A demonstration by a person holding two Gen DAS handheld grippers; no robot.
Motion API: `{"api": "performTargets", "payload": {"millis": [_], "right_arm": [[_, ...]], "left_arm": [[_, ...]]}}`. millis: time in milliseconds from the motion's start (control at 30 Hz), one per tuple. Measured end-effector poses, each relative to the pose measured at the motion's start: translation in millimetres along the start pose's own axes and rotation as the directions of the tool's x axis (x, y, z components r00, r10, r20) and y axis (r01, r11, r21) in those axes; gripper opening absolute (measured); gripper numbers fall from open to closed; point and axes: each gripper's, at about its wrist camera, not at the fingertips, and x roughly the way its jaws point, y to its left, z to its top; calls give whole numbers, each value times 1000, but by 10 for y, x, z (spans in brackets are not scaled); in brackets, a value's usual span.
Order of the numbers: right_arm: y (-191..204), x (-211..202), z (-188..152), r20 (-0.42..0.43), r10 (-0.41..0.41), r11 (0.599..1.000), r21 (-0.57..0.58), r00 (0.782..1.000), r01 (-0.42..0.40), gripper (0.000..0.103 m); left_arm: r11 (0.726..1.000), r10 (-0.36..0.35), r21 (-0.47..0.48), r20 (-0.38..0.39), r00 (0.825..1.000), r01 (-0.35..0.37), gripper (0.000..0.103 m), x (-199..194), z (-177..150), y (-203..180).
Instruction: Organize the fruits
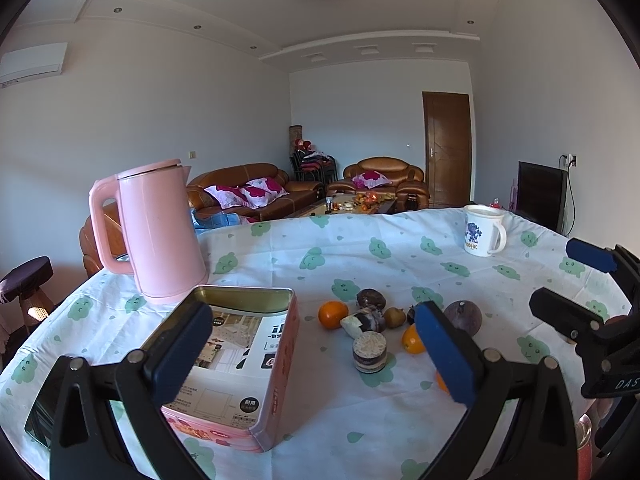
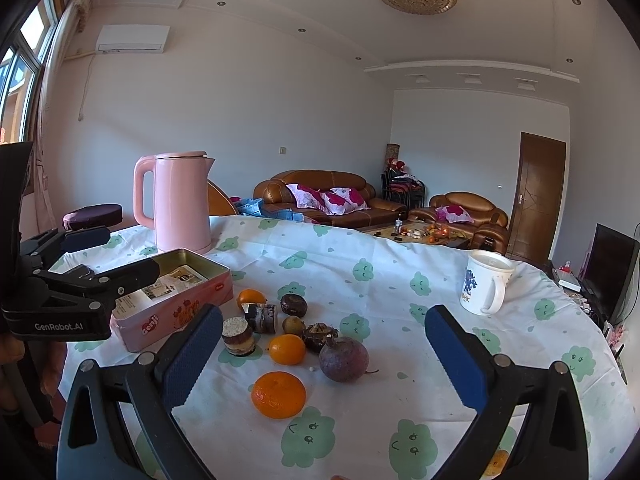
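Several fruits lie in a cluster on the table: three oranges [image 2: 278, 395] [image 2: 286, 349] [image 2: 250, 298], a dark purple round fruit [image 2: 343, 358], a small brown-green fruit [image 2: 293, 325] and dark wrinkled ones [image 2: 293, 305]. Layered cake pieces [image 2: 239, 336] lie among them. An open pink tin [image 1: 256, 364] [image 2: 176, 300] stands left of the cluster. My left gripper [image 1: 316, 354] is open above the tin's right edge. My right gripper [image 2: 324, 360] is open and empty, just in front of the nearest orange. The cluster also shows in the left wrist view [image 1: 333, 314].
A pink kettle [image 1: 158, 232] stands behind the tin at the table's far left. A white mug [image 2: 486, 288] stands at the far right. The round table has a white cloth with green prints [image 2: 360, 272]. Sofas and a coffee table lie beyond.
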Motion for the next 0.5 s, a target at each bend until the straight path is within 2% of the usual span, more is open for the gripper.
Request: {"api": "performTargets", "payload": {"millis": [300, 500], "right_arm": [[-50, -6, -39, -7, -15, 1000, 0, 1000, 15, 102], [-267, -9, -162, -36, -78, 997, 20, 996, 79, 102]], "left_arm": [[1000, -9, 21, -14, 1000, 9, 103, 102, -42, -79], [998, -51, 45, -44, 998, 53, 103, 195, -108, -216]]}}
